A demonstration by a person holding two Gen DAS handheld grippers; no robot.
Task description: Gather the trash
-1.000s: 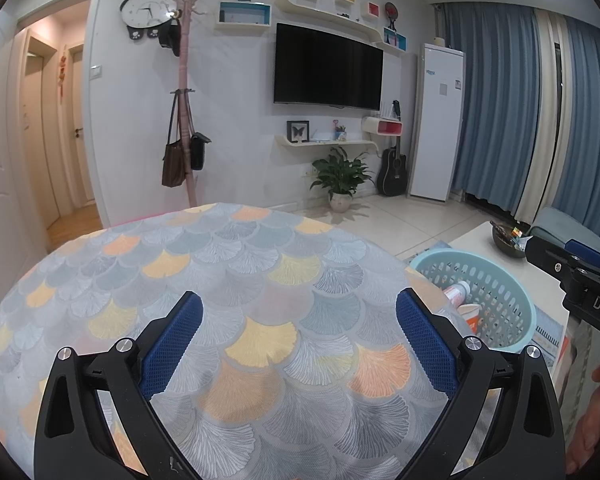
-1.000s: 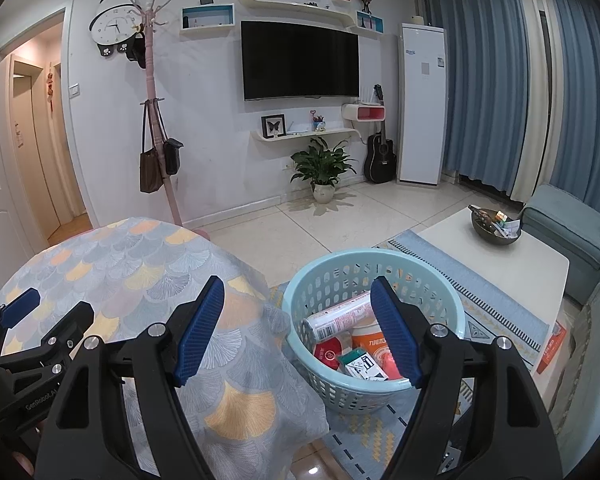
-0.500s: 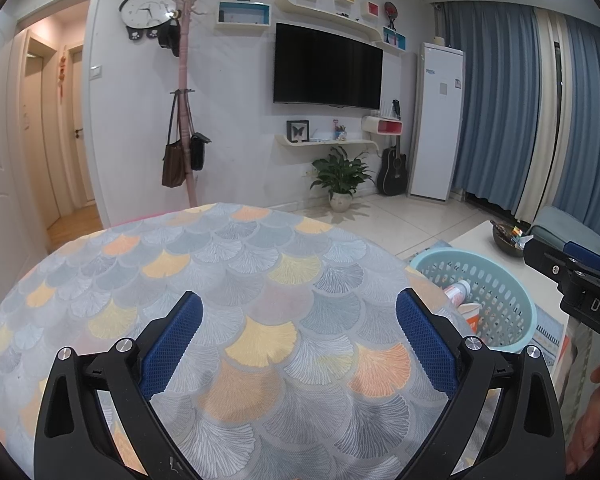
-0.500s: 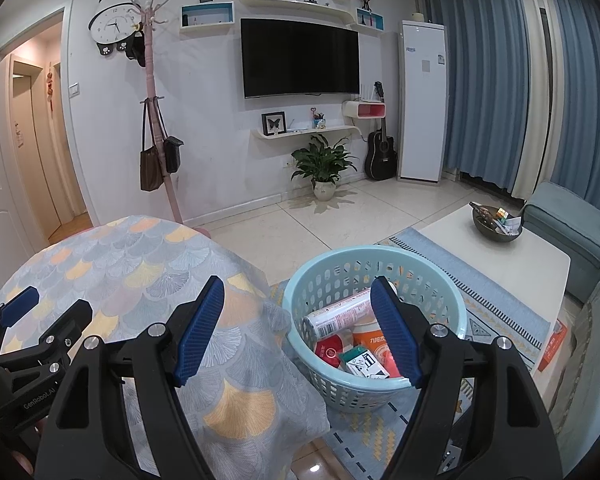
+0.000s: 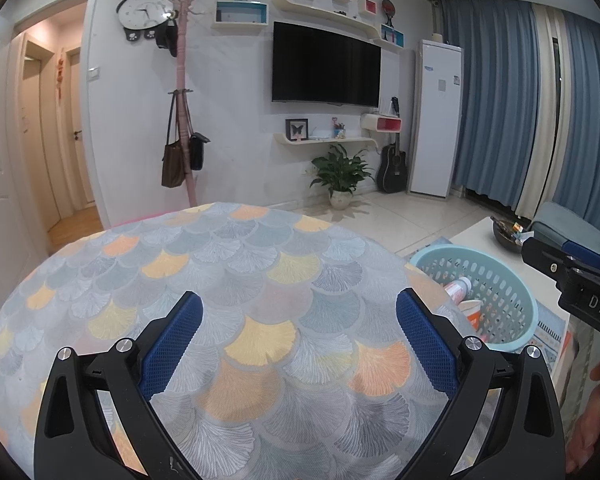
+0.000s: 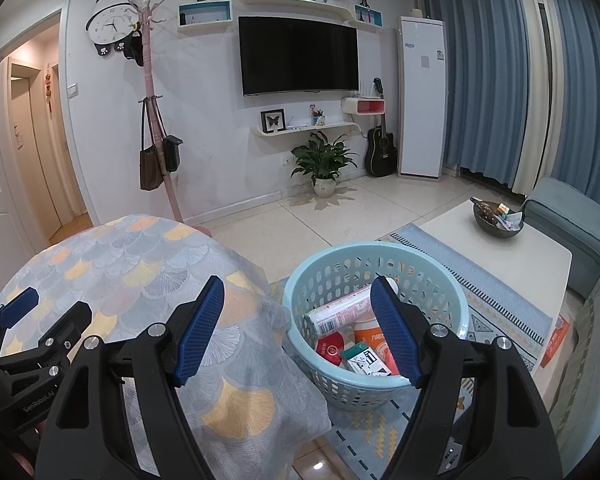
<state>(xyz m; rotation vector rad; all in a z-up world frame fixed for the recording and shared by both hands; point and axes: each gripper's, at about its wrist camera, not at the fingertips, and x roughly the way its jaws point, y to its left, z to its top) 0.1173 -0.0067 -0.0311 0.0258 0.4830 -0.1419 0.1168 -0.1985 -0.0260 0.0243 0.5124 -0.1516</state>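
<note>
Both tongs stand wide open and empty: the left gripper [image 5: 298, 326] low in its frame over the bare tablecloth [image 5: 228, 264], the right gripper [image 6: 298, 326] beside the basket [image 6: 440, 380]. The trash [image 6: 340, 314] lies in the basket, lower centre. Collection looks finished; next is probably a check for leftovers.

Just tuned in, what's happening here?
A person holds two grippers over a cloth-covered table, collecting trash. Both the left gripper and the right gripper are open and hold nothing. The basket on the floor beside the table already holds trash: a can, a cup and small boxes. No trash shows on the cloth.
</note>
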